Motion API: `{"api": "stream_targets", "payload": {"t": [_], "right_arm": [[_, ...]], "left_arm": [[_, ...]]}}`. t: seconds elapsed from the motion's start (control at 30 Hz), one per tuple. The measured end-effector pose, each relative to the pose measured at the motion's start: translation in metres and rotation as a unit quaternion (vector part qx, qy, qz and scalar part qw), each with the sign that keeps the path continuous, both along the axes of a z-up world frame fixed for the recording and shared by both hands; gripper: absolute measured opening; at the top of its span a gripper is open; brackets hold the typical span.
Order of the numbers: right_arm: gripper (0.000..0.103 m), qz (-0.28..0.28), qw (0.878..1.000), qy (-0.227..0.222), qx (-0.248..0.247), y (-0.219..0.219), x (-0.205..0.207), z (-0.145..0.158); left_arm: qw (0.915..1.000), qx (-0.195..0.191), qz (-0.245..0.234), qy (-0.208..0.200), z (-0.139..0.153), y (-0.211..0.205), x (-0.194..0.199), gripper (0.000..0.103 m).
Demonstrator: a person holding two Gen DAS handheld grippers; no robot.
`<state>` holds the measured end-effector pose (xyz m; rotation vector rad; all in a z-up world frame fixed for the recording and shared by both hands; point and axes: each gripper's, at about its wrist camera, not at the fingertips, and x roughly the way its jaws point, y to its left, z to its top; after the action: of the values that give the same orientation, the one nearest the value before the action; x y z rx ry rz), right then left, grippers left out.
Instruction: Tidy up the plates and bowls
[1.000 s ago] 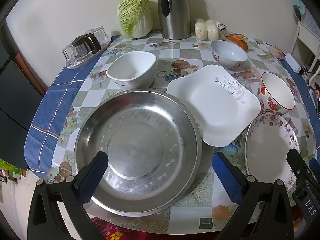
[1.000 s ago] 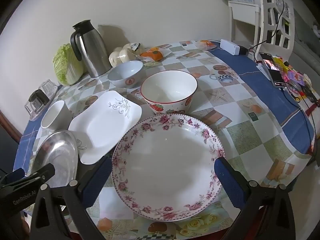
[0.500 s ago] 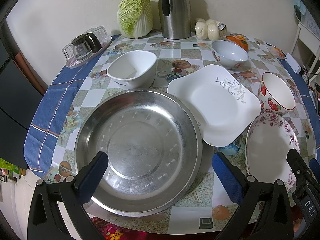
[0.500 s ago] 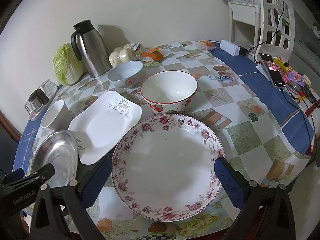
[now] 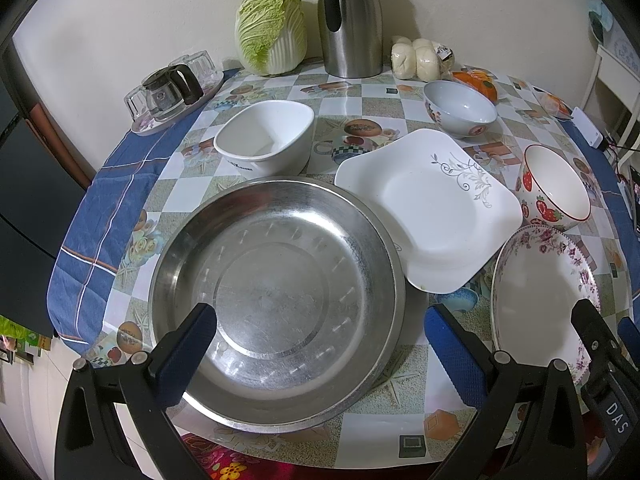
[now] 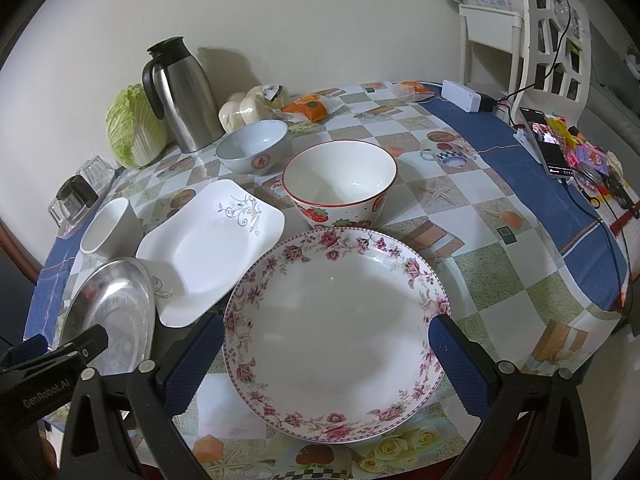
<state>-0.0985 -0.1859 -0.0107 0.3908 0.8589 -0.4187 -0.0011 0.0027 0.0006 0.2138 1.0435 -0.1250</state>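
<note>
Steel dish (image 5: 276, 300): lower centre of the left wrist view, flat on the table; likely light, stiff and slick, best taken by its thin rim at the near edge
Floral plate (image 6: 336, 332): lower centre of the right wrist view; probably ceramic, breakable and glazed-slippery, so pinch the rim, not the well
Square white plate (image 5: 428, 208): right of centre in the left view, one corner overlapping the steel dish's rim; fragile, grip a raised corner
Strawberry bowl (image 6: 340, 182): middle of the right view, just behind the floral plate; looks heavier, thick wall to clamp
Pale bowl (image 6: 254, 144): upper middle, near the flask
Square white bowl (image 5: 266, 138): upper centre of the left view, just behind the steel dish
Count: three plates or dishes, three bowls
Left gripper (image 5: 320, 354): jaws spread wide, empty, either side of the steel dish's near rim
Right gripper (image 6: 326, 362): jaws spread wide, holding nothing, flanking the floral plate
Table (image 6: 500, 264): checked cloth, blue border
Beyond: one steel flask (image 5: 350, 16), one cabbage (image 5: 272, 28), one bag of buns (image 5: 416, 58), along the top of the left view
</note>
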Motion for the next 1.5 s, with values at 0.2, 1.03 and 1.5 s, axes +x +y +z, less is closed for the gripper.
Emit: {"api": "stream_targets", "payload": {"t": [0.2, 1.03, 1.5], "right_arm": [[0.103, 0.003, 1.0, 0.004, -0.007, 0.003, 0.002, -0.001], [0.103, 0.121, 0.992, 0.037, 0.015, 0.051, 0.06, -0.025], [0.103, 0.191, 0.98, 0.031, 0.045, 0.096, 0.087, -0.033]], "left_arm": [[1.0, -0.002, 0.001, -0.001, -0.002, 0.001, 0.0, 0.103], [0.9835, -0.08, 0.158, -0.034, -0.015, 0.095, 0.046, 0.103], [0.9655, -0.096, 0.242, 0.0, -0.033, 0.162, 0.062, 0.103]]}}
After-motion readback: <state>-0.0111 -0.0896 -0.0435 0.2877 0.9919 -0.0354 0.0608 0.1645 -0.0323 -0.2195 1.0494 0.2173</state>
